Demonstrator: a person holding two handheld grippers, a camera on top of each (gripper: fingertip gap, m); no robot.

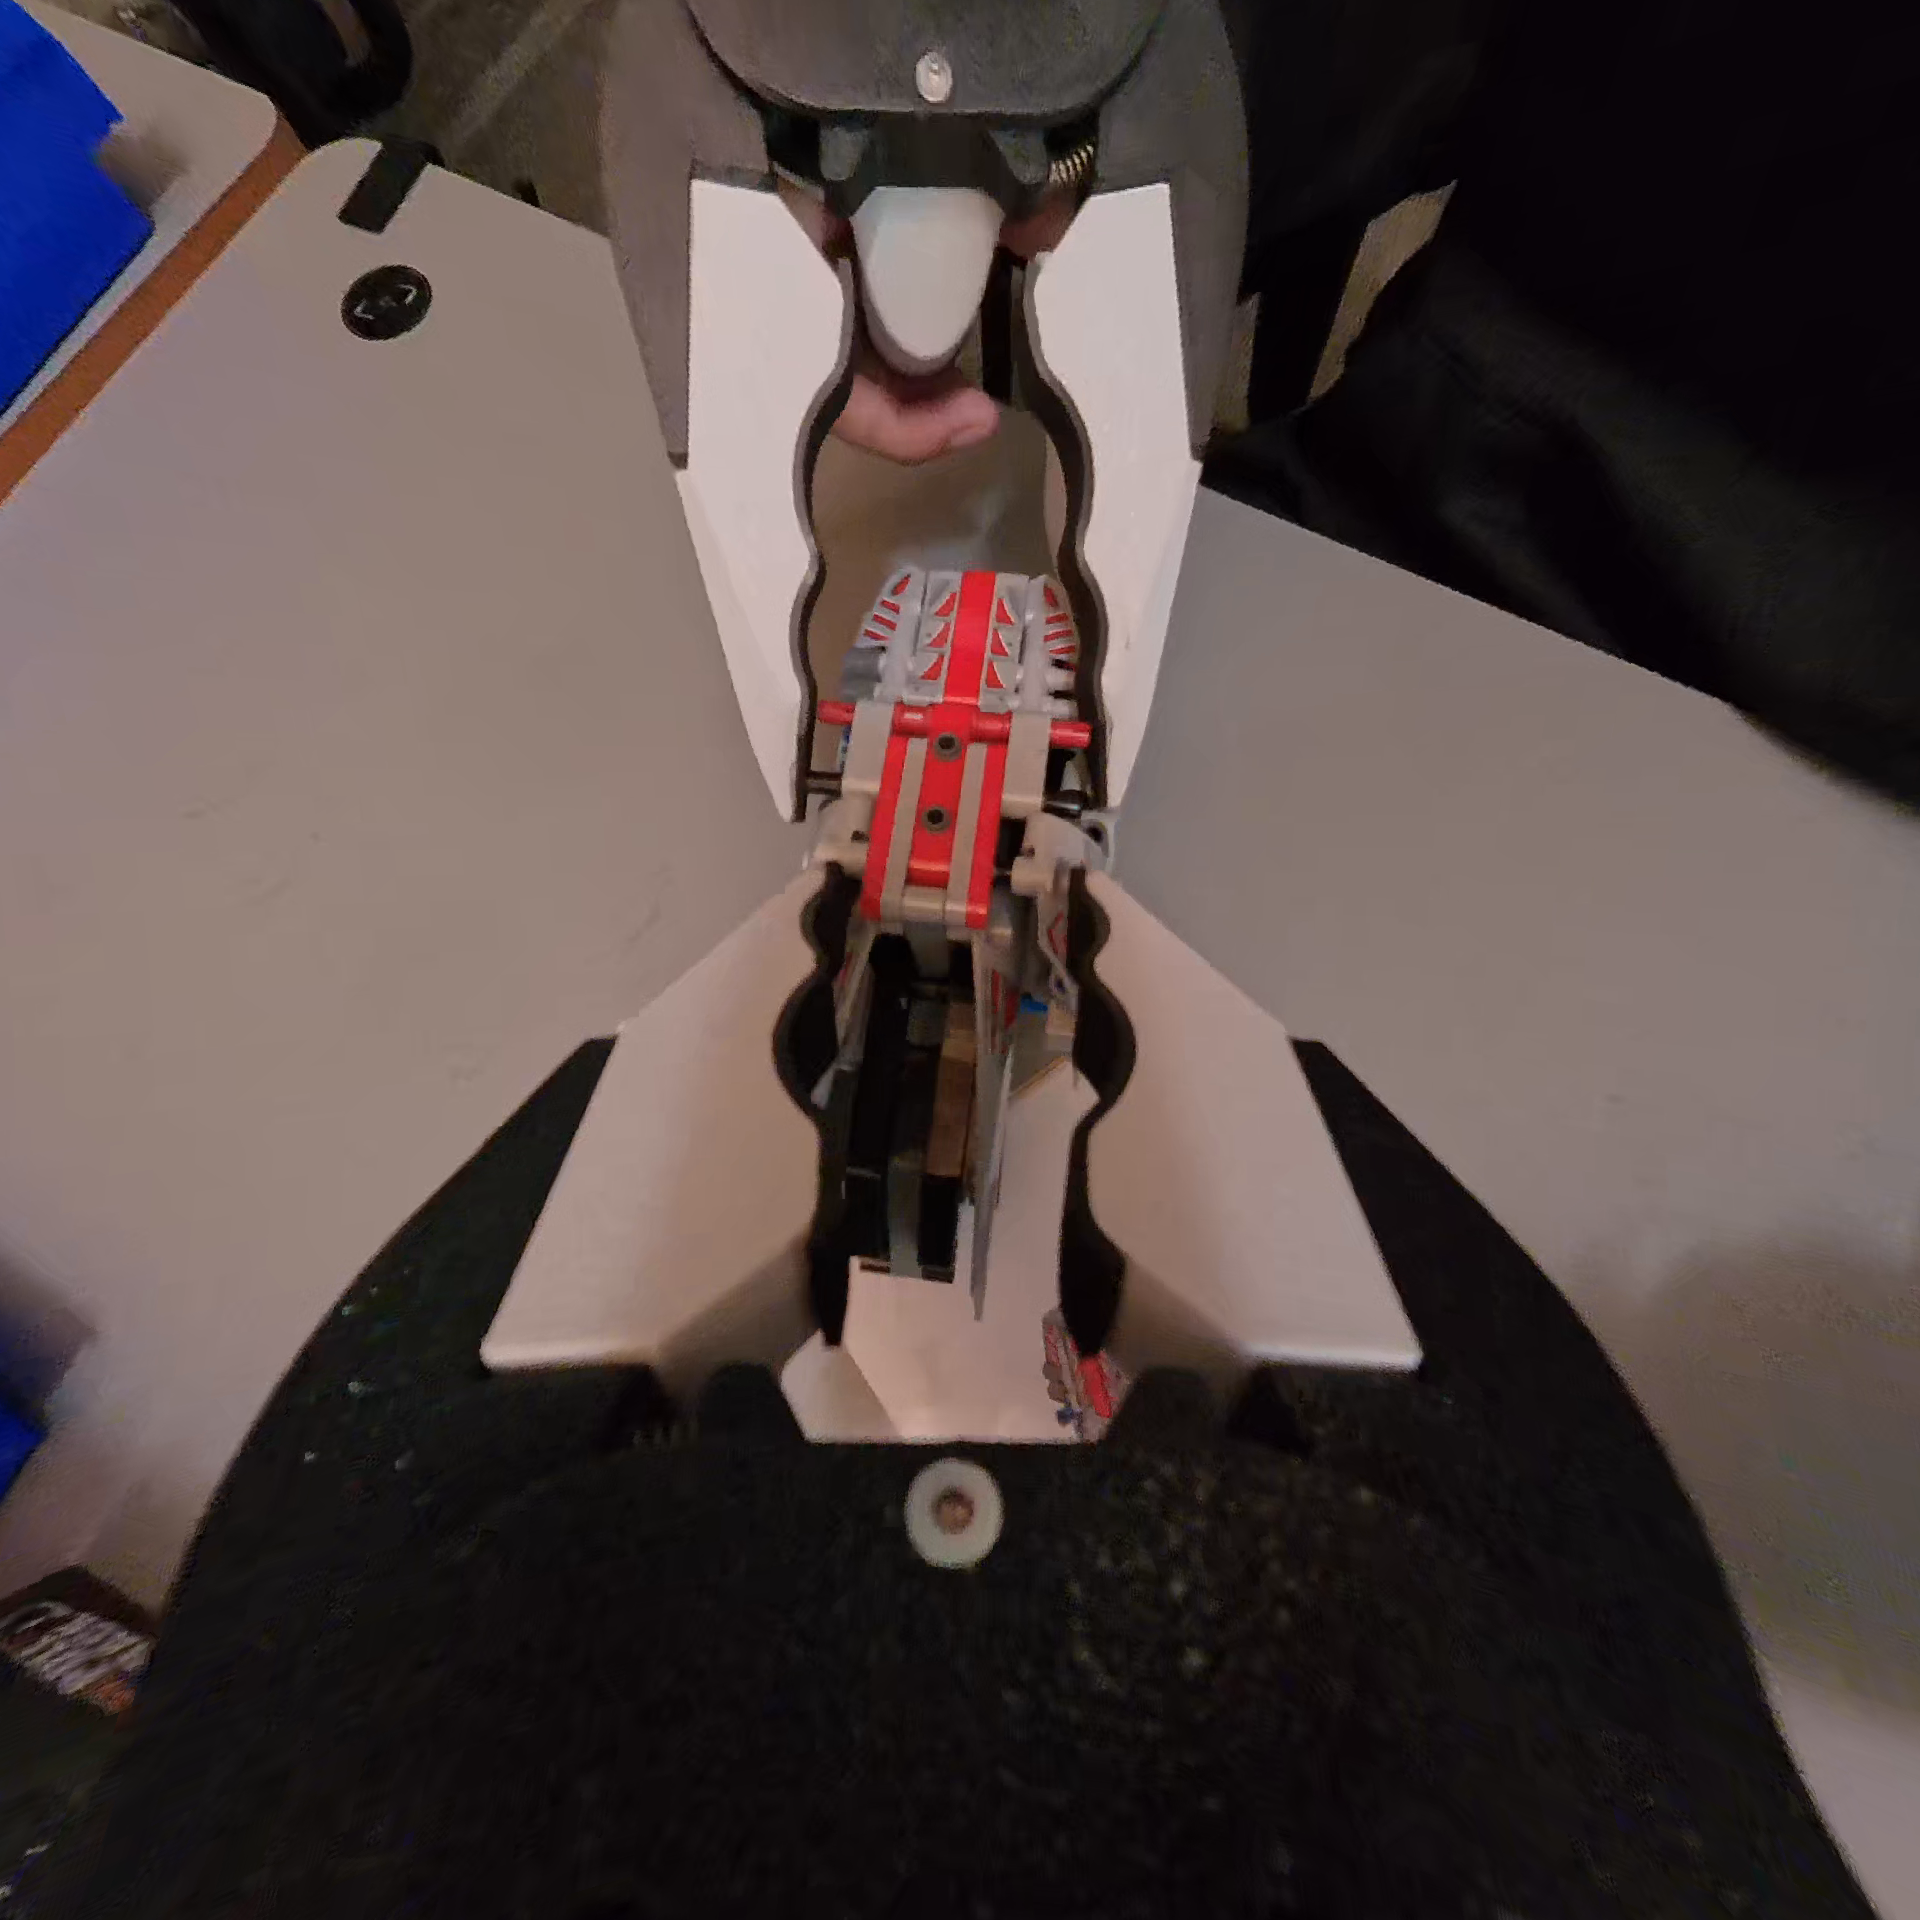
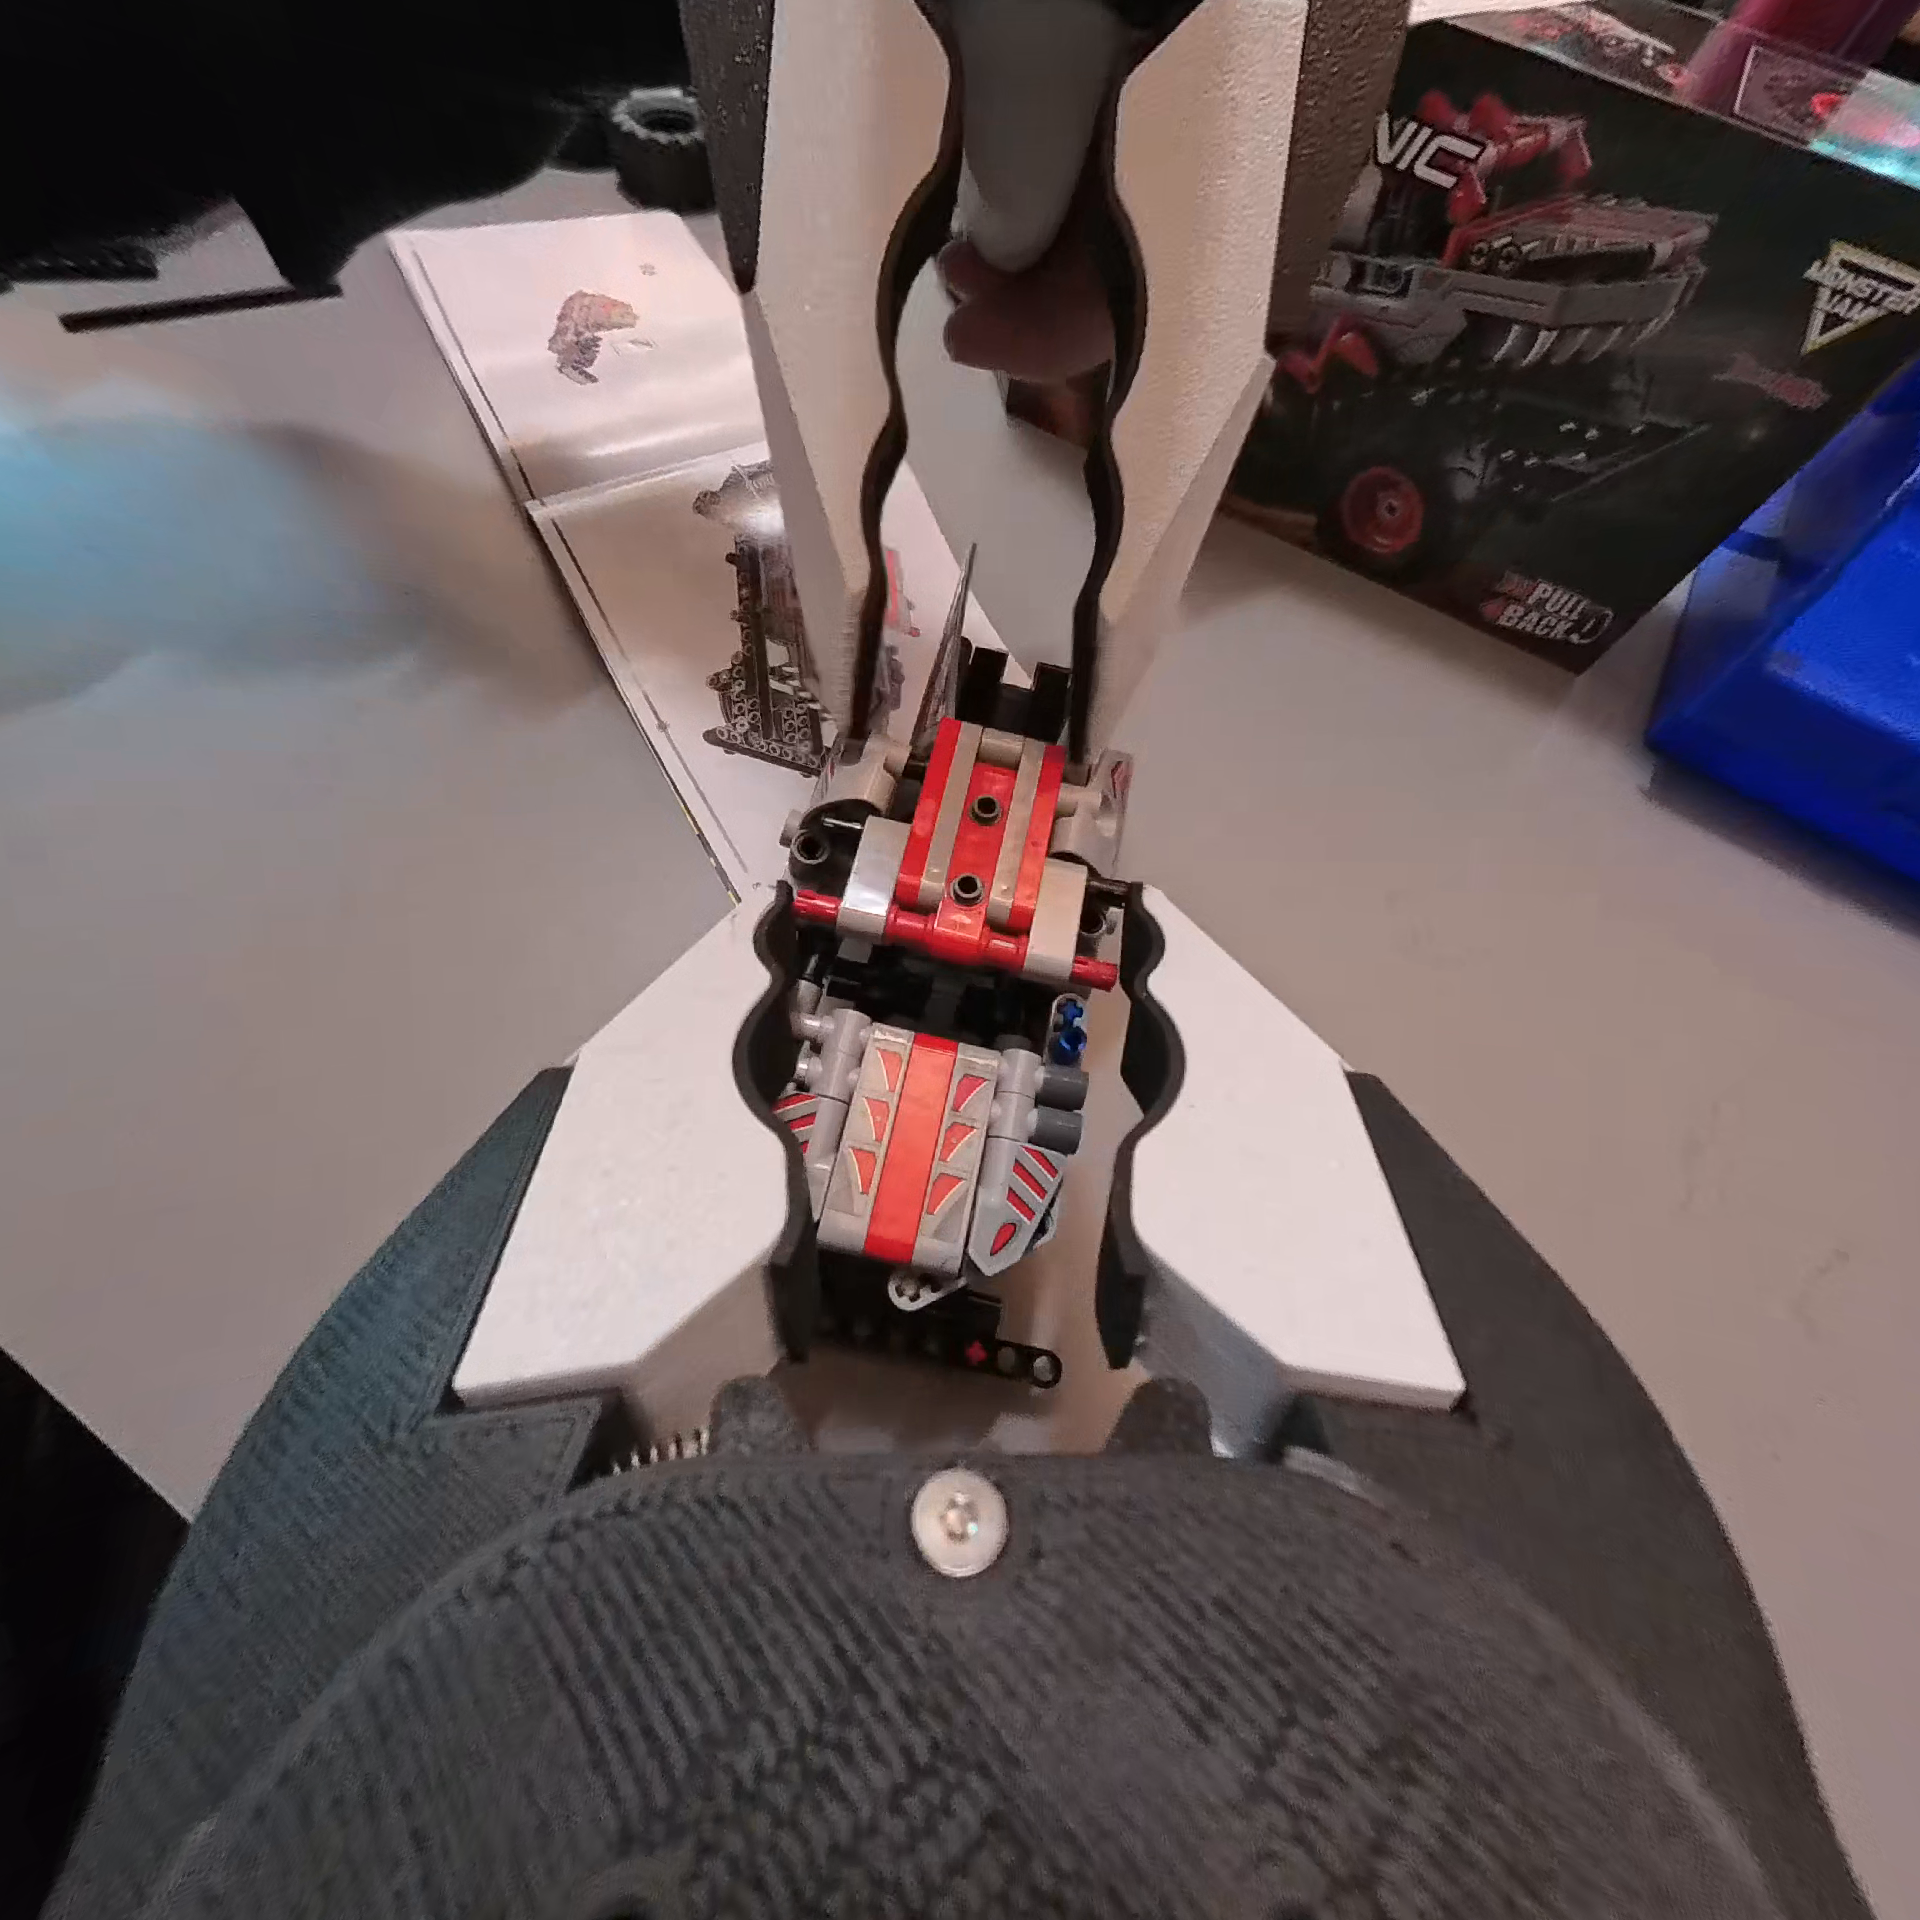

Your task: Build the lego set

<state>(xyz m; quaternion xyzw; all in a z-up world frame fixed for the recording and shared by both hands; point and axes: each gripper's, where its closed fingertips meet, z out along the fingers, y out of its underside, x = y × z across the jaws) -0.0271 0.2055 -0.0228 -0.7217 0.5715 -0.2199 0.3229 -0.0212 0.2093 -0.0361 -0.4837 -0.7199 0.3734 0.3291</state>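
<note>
A red and grey lego truck body (image 1: pixel 935 810) is held above the white table (image 1: pixel 312 727) between both grippers, which face each other. My left gripper (image 1: pixel 951 894) is shut on its black rear end. My right gripper (image 1: pixel 951 800) comes in from the top of the left wrist view, shut on the hood end. In the right wrist view the truck body (image 2: pixel 966 862) lies lengthwise, its spiked hood nearest the camera. There my right gripper (image 2: pixel 951 914) clamps the hood sides and my left gripper (image 2: pixel 966 722) clamps the far end.
An open instruction booklet (image 2: pixel 623 436) lies on the table behind the model. The set's box (image 2: pixel 1558 364) stands at the back right, next to a blue bin (image 2: pixel 1818 675). A black tyre (image 2: pixel 655 135) sits at the far back. A small red and grey piece (image 1: pixel 1086 1371) lies below my left gripper. Only a small space, under 4 cm, lies between the two pairs of fingers.
</note>
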